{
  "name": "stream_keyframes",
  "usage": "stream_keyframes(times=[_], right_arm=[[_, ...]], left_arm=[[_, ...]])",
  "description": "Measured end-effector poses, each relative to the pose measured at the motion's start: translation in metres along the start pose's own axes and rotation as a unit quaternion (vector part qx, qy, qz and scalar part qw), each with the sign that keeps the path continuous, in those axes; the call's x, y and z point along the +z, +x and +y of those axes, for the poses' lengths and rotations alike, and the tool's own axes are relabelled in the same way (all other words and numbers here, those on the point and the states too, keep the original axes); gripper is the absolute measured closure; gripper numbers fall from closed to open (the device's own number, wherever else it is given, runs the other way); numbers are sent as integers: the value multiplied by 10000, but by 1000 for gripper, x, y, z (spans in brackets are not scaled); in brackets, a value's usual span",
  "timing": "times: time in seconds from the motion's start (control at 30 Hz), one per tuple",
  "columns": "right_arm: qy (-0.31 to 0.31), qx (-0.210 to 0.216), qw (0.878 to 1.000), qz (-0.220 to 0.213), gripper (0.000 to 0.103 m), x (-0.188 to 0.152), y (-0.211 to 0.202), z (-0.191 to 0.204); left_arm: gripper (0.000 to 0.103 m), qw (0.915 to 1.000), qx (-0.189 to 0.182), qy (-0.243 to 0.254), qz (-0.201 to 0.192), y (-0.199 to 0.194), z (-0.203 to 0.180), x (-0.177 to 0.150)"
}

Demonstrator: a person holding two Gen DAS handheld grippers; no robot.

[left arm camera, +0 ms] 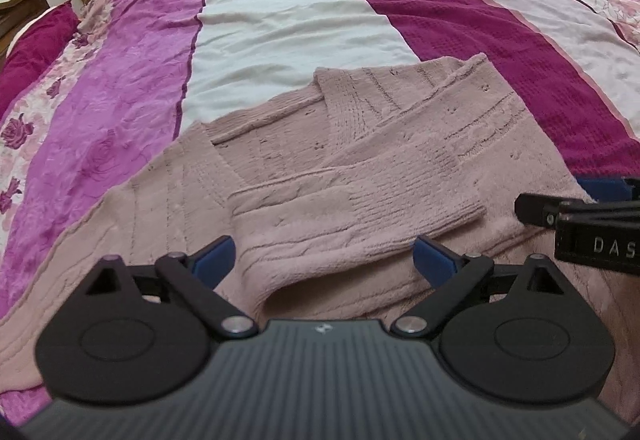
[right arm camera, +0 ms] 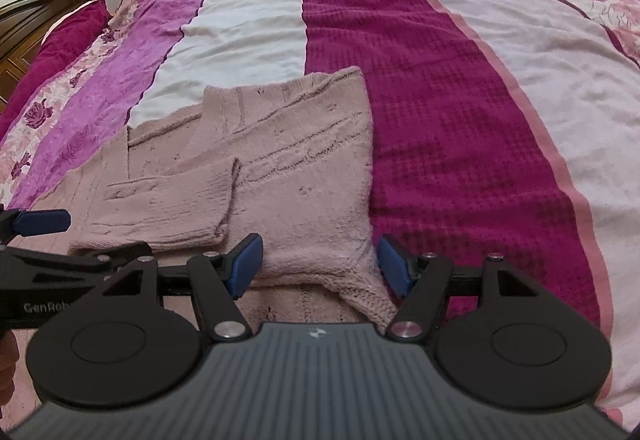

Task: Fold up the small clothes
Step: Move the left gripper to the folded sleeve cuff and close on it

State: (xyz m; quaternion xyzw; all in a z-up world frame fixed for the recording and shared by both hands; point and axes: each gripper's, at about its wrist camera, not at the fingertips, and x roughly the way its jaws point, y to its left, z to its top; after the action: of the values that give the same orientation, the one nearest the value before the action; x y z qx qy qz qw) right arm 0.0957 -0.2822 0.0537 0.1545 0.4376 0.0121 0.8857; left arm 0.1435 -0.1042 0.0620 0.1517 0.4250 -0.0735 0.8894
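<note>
Folding step: judging by how it lies, the pink knitted sweater [left arm camera: 360, 159] has both sleeves laid across its front; the lengthwise fold looks still to do.
Where it is: flat on the striped bedspread [left arm camera: 280, 11], near the front edge, straddling the white and magenta stripes.
Left gripper [left arm camera: 324, 260]: jaws spread wide, nothing between the pads, poised over the near hem by the folded sleeve [left arm camera: 352, 207].
Right gripper [right arm camera: 318, 264]: jaws released and apart, empty, straddling the sweater's near right corner without pinching it.
Risk: a pad could catch only the top sleeve layer, so the lift would drag the sleeve open.
Second risk: uneven pulls from the two hands would skew the fold, since the loose knit stretches.
Heading: neckline away from the cameras, hem toward them.
Long axis: runs roughly along the stripes, slightly slanted to the right.
</note>
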Motion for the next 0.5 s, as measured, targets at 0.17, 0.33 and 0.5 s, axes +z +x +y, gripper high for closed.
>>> stream_keyframes(times=[0.17, 0.33, 0.5], right_arm=[[14, 1, 10000, -1, 32, 0, 2, -1], [15, 2, 10000, 1, 32, 0, 3, -1], [12, 1, 10000, 0, 32, 0, 3, -1]], left_arm=[[12, 10000, -31, -54, 15, 3, 0, 1], [15, 10000, -80, -48, 18, 5, -2, 1], [18, 9999, -150, -71, 34, 8, -3, 1]])
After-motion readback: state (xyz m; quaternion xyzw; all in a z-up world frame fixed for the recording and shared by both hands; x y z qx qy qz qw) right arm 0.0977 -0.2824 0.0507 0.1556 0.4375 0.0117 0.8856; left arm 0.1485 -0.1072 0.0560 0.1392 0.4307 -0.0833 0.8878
